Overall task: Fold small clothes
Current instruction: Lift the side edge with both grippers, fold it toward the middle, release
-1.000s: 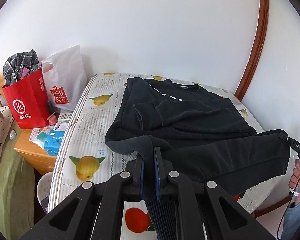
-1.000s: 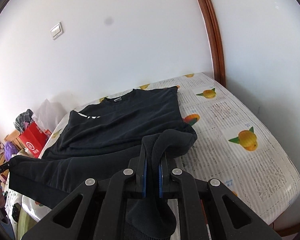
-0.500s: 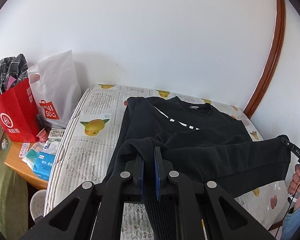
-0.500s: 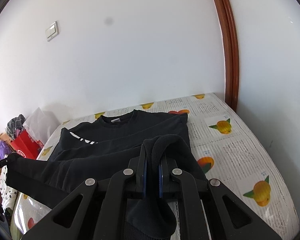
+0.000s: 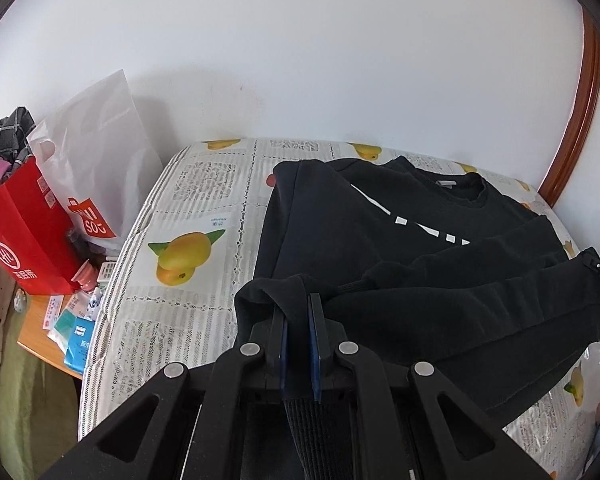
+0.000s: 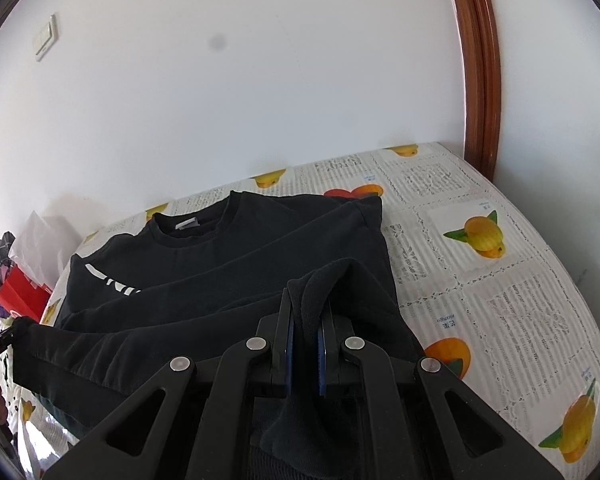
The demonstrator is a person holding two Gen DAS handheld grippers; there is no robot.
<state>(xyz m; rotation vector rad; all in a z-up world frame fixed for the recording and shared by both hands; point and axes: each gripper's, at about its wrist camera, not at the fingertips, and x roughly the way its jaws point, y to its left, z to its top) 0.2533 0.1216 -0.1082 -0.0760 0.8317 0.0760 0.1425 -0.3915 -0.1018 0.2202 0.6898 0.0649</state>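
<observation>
Black claw, blue pads, silver screws

Soft, even daylight fills both views; the white wall is bright without glare. A faint shadow falls on it behind the white bag, left of the tool. The black sweater ahead reads dark, its folds barely showing. Fisheye bending curves the door frame; corners vignette black. Focus is sharp throughout.
</observation>
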